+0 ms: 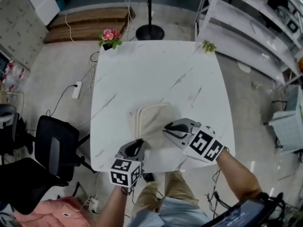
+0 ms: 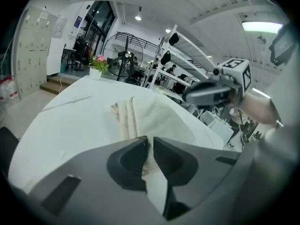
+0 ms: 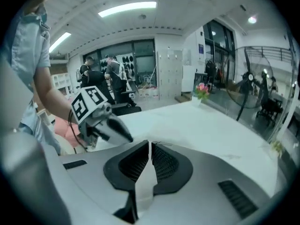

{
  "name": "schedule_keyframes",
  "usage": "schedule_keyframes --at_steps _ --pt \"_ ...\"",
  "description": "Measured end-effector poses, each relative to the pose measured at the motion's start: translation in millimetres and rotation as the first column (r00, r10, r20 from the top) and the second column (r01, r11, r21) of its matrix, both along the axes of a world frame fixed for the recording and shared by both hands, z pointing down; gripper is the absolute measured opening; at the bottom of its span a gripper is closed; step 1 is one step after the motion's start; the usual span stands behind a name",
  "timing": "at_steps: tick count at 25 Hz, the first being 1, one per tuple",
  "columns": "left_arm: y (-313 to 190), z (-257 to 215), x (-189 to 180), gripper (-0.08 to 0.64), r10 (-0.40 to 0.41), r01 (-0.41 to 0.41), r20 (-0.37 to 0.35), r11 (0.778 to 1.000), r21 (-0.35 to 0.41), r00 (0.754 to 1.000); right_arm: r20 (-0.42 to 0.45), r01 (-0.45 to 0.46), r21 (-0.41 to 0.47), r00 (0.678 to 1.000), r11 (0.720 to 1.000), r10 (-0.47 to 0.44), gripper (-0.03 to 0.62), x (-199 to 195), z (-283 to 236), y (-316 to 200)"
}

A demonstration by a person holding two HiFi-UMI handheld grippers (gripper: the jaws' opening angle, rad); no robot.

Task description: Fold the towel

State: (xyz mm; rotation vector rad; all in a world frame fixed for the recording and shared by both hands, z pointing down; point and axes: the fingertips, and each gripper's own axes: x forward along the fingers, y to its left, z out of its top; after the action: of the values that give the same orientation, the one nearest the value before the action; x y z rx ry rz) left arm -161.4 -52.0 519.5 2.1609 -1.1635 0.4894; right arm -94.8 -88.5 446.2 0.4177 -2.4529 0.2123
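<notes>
Your jaws sit at the near edge of a white marbled table. At its far corners, well beyond the jaws, stand a pot of pink flowers on the left and a small green sprig on the right. Past the far edge a fan stands on the pale floor, with wooden steps to its left. White shelves run off to the right of your jaws. A black chair and a power strip lie to their left. Overhead, strip lights glow, and pale lockers line a wall.
</notes>
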Motion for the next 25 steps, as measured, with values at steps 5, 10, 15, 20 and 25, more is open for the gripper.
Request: schedule_keyframes --at_steps 5,10,15,20,25 --pt "4.8 -3.3 4.4 0.044 -0.016 0.016 0.006 1.0 -0.011 1.0 -0.056 0.076 0.085 0.996 0.993 -0.071 0.034 -36.2 -0.4 -61.6" --pt "-1.6 -5.5 6.5 0.044 -0.014 0.014 0.045 1.0 0.016 0.999 -0.231 0.205 -0.005 0.952 0.979 -0.201 0.029 -68.3 65.0 -90.0" --pt "-7.0 -1.8 5.5 0.044 -0.017 0.015 0.079 1.0 0.025 0.997 -0.289 0.235 -0.125 0.921 0.964 -0.262 0.017 -85.0 96.1 -98.1" --pt "-8.4 9.0 0.8 0.044 -0.028 0.027 0.062 0.999 0.017 0.998 -0.251 0.246 -0.153 0.927 0.957 -0.279 0.015 -92.2 96.4 -97.4" --pt "-8.1 -17.0 -17.1 0.07 -0.082 0.083 -0.073 0.996 0.015 0.994 -0.004 0.121 -0.172 0.992 0.978 -0.123 0.052 -88.5 28.1 -124.0"
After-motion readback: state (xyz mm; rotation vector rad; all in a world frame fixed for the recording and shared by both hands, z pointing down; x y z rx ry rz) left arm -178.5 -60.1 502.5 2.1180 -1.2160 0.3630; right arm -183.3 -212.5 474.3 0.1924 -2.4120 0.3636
